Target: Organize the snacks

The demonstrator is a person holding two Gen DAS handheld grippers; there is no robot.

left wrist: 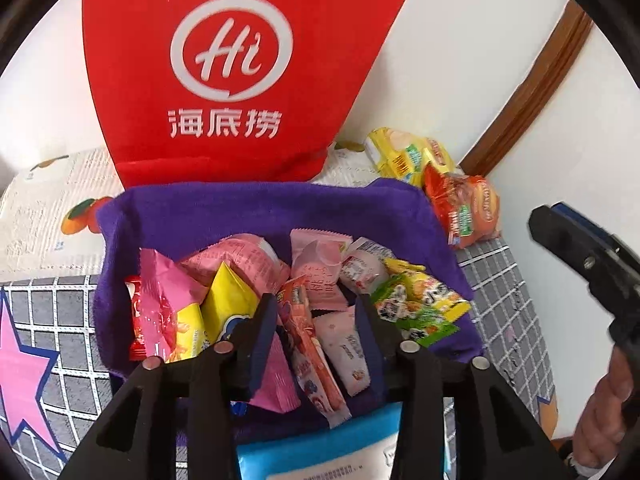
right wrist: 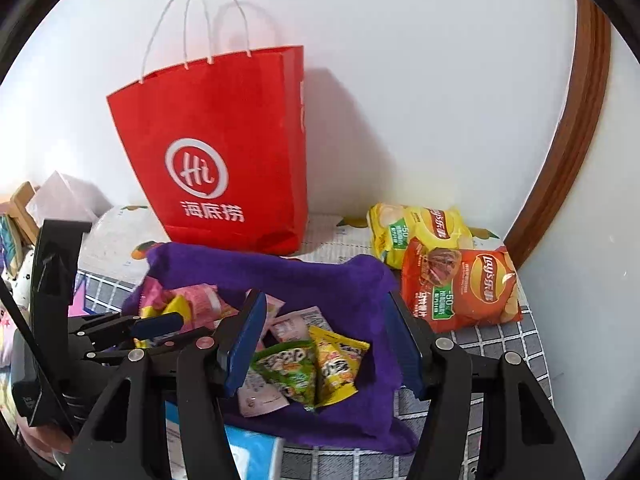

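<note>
A purple fabric basket (left wrist: 248,208) (right wrist: 360,280) holds several small snack packets in pink, yellow, white and green. My left gripper (left wrist: 316,316) hangs open just over its near side. A long orange-pink packet (left wrist: 308,344) and a white packet (left wrist: 348,348) lie below the gap, and neither pad presses on them. My right gripper (right wrist: 324,344) stands open above a green packet (right wrist: 288,368) and a yellow packet (right wrist: 336,360) at the basket's right end, with nothing held. The right gripper (left wrist: 580,248) also shows at the left wrist view's right edge, with a hand (left wrist: 608,412) on it.
A red paper bag (right wrist: 224,152) stands against the white wall behind the basket. A yellow chip bag (right wrist: 416,232) and an orange chip bag (right wrist: 460,288) lie to the basket's right on the grey checked cloth (right wrist: 500,344). A blue packet (left wrist: 320,448) lies in front.
</note>
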